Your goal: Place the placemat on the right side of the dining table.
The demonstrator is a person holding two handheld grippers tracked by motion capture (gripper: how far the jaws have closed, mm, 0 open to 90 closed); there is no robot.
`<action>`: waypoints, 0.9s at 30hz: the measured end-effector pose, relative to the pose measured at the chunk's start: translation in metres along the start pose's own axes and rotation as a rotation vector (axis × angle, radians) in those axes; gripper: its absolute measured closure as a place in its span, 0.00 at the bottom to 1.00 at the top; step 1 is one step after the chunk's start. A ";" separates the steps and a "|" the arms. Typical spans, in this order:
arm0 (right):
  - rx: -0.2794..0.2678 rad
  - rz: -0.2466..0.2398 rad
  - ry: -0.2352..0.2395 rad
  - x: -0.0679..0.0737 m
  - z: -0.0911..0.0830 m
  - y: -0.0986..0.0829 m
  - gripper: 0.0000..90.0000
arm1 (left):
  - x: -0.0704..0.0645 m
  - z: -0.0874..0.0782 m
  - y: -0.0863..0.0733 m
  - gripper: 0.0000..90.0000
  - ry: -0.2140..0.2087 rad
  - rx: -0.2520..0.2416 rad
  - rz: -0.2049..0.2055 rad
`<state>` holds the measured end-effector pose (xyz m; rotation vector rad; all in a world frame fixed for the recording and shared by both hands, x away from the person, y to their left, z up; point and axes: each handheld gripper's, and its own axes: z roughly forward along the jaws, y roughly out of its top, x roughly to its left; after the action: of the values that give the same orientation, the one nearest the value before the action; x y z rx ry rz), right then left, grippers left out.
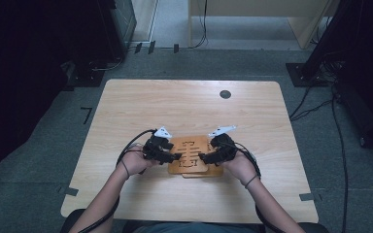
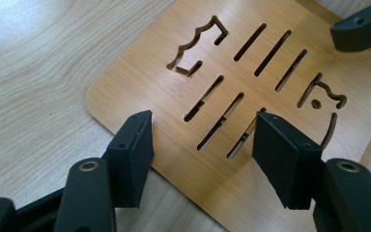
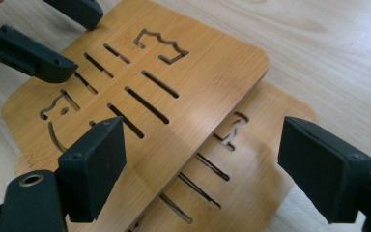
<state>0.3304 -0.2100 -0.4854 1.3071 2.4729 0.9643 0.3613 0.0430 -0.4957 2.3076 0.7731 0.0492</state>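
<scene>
Two slotted bamboo boards lie stacked near the table's front middle. The top board [image 1: 190, 145] [image 2: 251, 63] [image 3: 198, 72] sits skewed on the lower board [image 1: 214, 171] [image 3: 265, 159], which sticks out at one side. My left gripper [image 1: 176, 156] [image 2: 203, 121] is open, its jaws low over the top board's left corner with nothing between them. From the other side, my right gripper [image 1: 202, 156] [image 3: 203, 128] is also open, its jaws spread above the edge where the two boards overlap. Each gripper's jaws appear at the far side of the other's view.
The light wooden table [image 1: 189, 107] has a round cable hole [image 1: 225, 94] at the back right. Cables [image 1: 320, 104] run over the grey floor to the right, and dark equipment stands at both sides.
</scene>
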 end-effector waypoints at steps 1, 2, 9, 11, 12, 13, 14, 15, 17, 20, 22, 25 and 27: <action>0.000 0.000 0.000 0.000 0.000 0.000 0.20 | 0.000 0.000 0.000 0.43 0.000 -0.001 0.001; 0.005 0.003 0.005 0.001 0.002 0.000 0.22 | 0.000 0.000 0.000 0.43 0.000 0.000 0.002; 0.027 0.021 0.027 0.006 0.009 0.000 0.25 | -0.001 0.000 0.000 0.42 0.001 -0.005 0.004; 0.030 0.034 0.035 0.007 0.011 0.001 0.25 | -0.001 0.000 0.000 0.42 0.002 -0.005 0.004; 0.032 0.034 0.037 0.008 0.012 0.001 0.25 | -0.001 0.000 0.000 0.42 0.002 -0.005 0.005; 0.033 0.038 0.035 0.008 0.012 0.002 0.26 | -0.001 0.000 0.000 0.42 0.003 -0.005 0.005; 0.033 0.038 0.035 0.008 0.012 0.002 0.26 | -0.001 0.000 -0.001 0.42 0.003 -0.005 0.005; 0.030 0.040 0.042 0.009 0.014 0.002 0.26 | -0.002 0.000 -0.001 0.42 0.004 -0.007 0.006; 0.029 0.041 0.048 0.009 0.015 0.002 0.25 | -0.002 0.001 -0.001 0.42 0.004 -0.008 0.007; 0.033 0.031 0.045 0.011 0.017 0.003 0.25 | -0.002 0.001 -0.001 0.42 0.007 -0.010 0.010; 0.030 0.027 0.042 0.011 0.017 0.003 0.25 | -0.002 0.001 -0.001 0.42 0.007 -0.012 0.010; 0.030 0.031 0.047 0.012 0.018 0.003 0.25 | -0.002 0.001 -0.001 0.42 0.006 -0.011 0.014; 0.034 0.037 0.047 0.012 0.017 0.004 0.26 | -0.002 0.001 -0.001 0.42 0.005 -0.012 0.010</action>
<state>0.3334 -0.1907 -0.4947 1.3604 2.5194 0.9759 0.3594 0.0423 -0.4966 2.3014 0.7615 0.0638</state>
